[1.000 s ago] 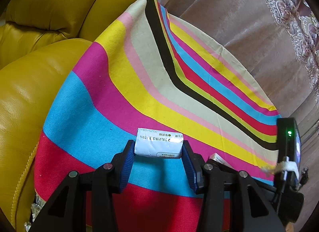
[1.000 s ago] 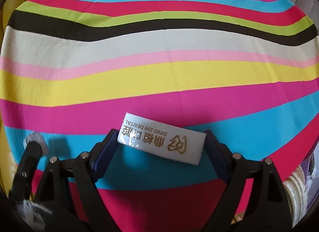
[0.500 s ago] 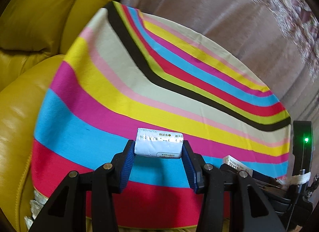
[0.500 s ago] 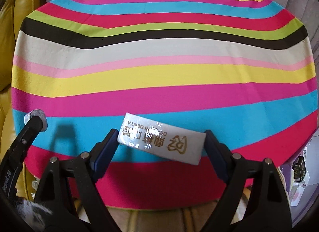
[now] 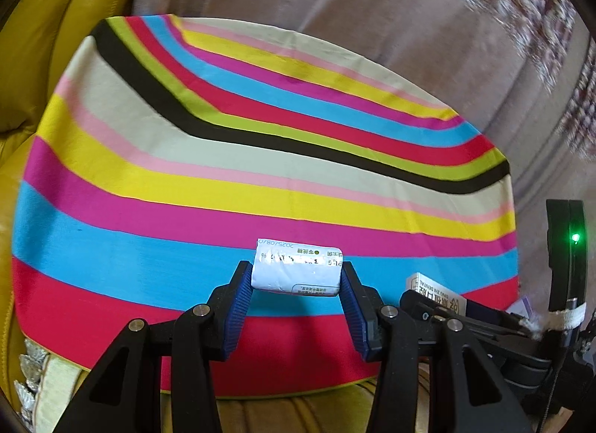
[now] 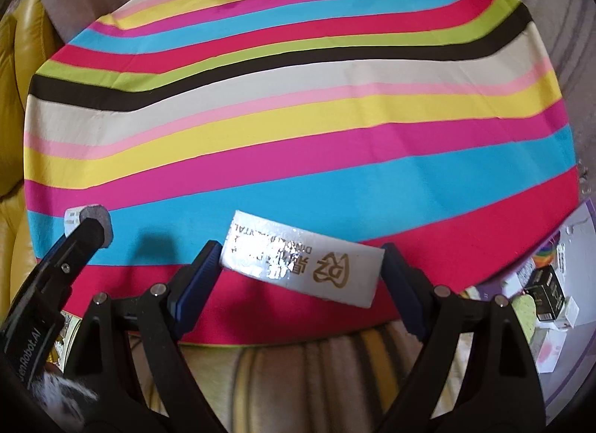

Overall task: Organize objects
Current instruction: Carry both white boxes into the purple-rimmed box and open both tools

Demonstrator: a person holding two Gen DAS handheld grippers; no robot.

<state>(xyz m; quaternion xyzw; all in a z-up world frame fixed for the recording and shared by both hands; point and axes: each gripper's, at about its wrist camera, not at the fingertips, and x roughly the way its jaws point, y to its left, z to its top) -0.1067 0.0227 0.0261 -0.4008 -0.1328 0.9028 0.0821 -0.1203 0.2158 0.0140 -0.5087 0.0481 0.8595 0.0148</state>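
The left gripper (image 5: 297, 276) pinches a small glossy white paper-labelled roll (image 5: 297, 270) between ribbed blue pads; the right gripper (image 6: 300, 267), spread wider, clamps a flat white rectangular box (image 6: 303, 260) above the smooth striped cloth (image 6: 298, 124)

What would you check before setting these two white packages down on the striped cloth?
1. Left gripper grip on the small white roll: ok, both pads press its ends.
2. Right gripper grip on the long white box: ok, clamped at both ends, though it sits tilted.
3. Free space on the striped cloth: ok, no objects lie on it in either view.
4. Gap between the two grippers: cannot tell; they are side by side and look close.
5. Height above the cloth: cannot tell from these views.
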